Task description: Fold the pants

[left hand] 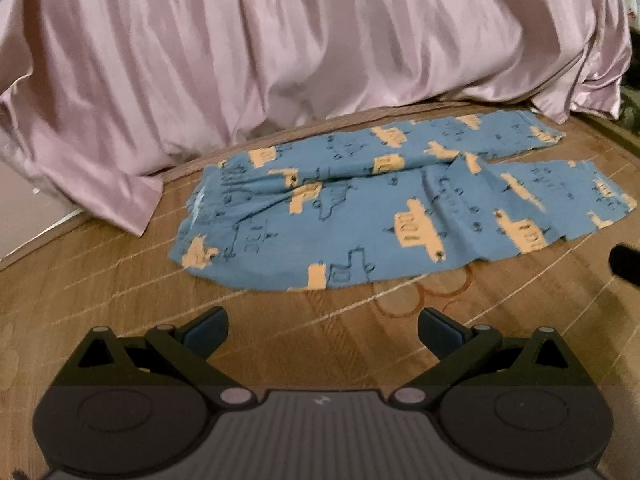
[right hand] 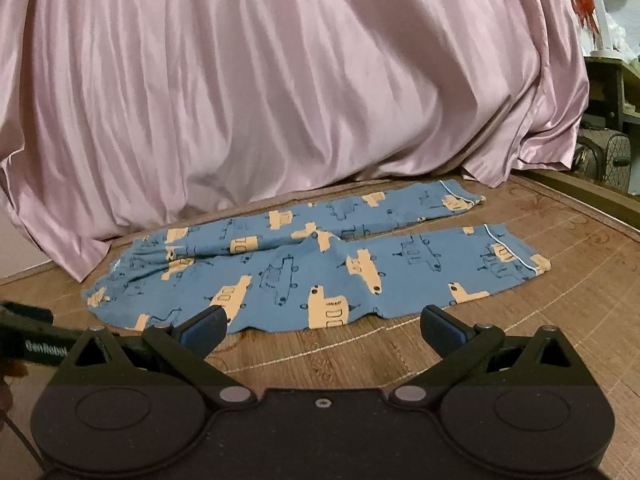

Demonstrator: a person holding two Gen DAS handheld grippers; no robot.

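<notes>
Woven mat (right hand: 520, 360); "GenRobot" on left gripper (right hand: 40, 346).

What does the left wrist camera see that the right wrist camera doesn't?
Only the left wrist view shows the left claw open over bare mat, and a dark tip poking in from the right.

Only the right wrist view shows the right claw open, a black bar reading GenRobot, shelves, and white piping on the cuffs.

Both show the blue pants flat on the mat by the pink sheet.
</notes>
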